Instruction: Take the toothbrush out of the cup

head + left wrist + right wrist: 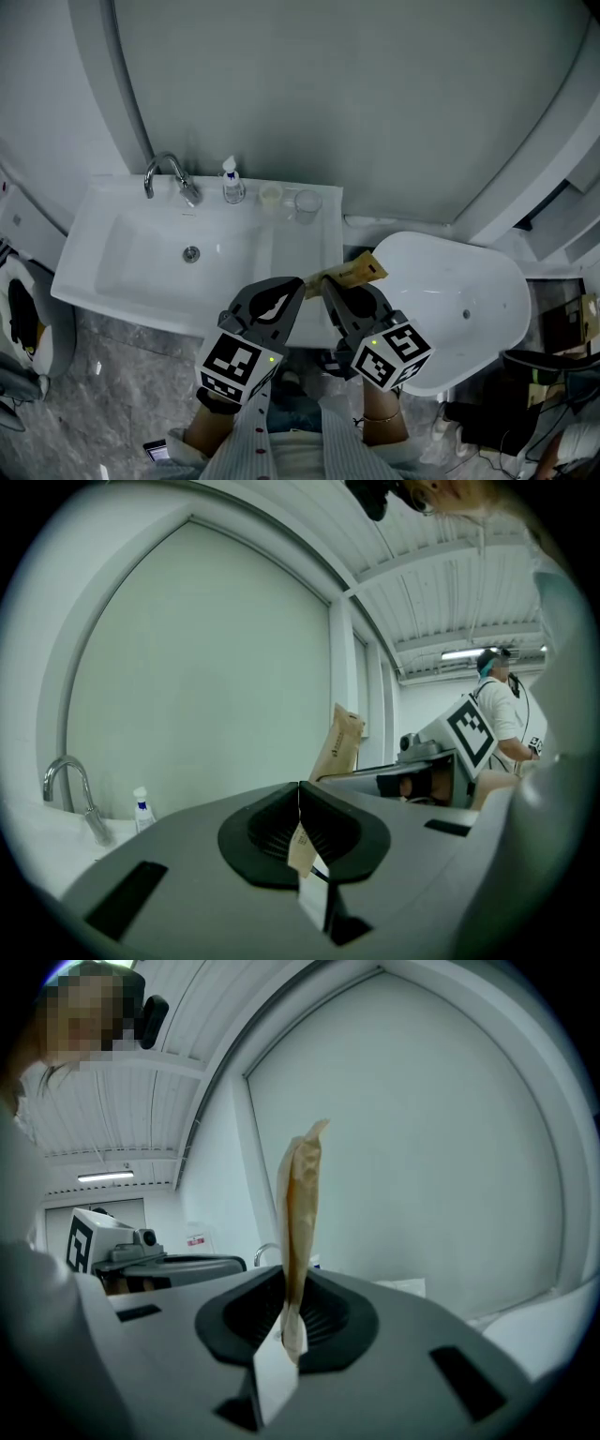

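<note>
My two grippers meet in front of the white sink (112, 281), level with its front edge. A tan paper packet (356, 272) stands up between the pads of my right gripper (328, 284), which is shut on its lower end (298, 1232). The left gripper (302, 281) is shut on a small tan scrap of paper (300, 847), just left of the packet (342, 742). At the back of the sink stand a whitish cup (272, 196) and a clear cup (307, 203). No toothbrush shows in either cup.
A chrome tap (169, 176) and a small bottle with a blue label (232, 185) stand at the sink's back edge. A white oval tub (469, 309) sits to the right. Another person (502, 705) stands in the background of the left gripper view.
</note>
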A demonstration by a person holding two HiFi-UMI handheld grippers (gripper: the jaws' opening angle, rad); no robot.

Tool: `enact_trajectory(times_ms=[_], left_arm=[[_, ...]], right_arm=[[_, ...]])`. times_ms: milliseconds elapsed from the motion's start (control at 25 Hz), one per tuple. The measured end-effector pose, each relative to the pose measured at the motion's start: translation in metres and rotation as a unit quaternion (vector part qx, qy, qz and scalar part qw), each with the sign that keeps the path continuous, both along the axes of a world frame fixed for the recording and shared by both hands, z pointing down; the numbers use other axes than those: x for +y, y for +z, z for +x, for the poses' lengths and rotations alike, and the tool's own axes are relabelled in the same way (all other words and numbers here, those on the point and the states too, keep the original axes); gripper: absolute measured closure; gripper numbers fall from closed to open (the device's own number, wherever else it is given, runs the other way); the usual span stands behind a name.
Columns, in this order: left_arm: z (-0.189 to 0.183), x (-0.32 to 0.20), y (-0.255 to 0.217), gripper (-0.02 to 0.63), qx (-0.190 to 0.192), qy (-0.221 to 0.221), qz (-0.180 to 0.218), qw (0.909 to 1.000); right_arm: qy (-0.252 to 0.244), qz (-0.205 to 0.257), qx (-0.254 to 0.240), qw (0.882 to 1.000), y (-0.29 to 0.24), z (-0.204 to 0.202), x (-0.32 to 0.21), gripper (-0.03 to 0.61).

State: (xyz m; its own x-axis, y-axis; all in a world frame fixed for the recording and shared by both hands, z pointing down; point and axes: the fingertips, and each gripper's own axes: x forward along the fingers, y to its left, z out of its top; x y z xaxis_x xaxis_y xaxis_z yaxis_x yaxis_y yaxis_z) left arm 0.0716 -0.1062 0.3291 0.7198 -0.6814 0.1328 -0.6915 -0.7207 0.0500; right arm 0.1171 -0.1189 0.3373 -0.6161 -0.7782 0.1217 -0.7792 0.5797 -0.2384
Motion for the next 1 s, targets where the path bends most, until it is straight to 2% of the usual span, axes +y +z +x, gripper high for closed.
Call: enact_trajectory(times_ms=[360,840,1000], left_arm=[[-0.0011,0.0022,-0.007,0.597,0.004,0.006,0.012,0.9999],[0.0007,0.0008,-0.0028,0.597,0.007,0.008,0.005,0.9999],[0.0011,-0.0045,-0.0006,0.597,-0.003,0.012,0.01,0.9999]], right_arm=[[0.003,0.005,0.002,1.0,-0.0054,-0.0003,0.0021,0.531],[0.001,-0.002,0.002,1.0,-0.0035,0.0017,-0.0003,0.532],[-0.001,-0.006,0.002,1.0,0.0002,0.001,-0.0047,0.532]])
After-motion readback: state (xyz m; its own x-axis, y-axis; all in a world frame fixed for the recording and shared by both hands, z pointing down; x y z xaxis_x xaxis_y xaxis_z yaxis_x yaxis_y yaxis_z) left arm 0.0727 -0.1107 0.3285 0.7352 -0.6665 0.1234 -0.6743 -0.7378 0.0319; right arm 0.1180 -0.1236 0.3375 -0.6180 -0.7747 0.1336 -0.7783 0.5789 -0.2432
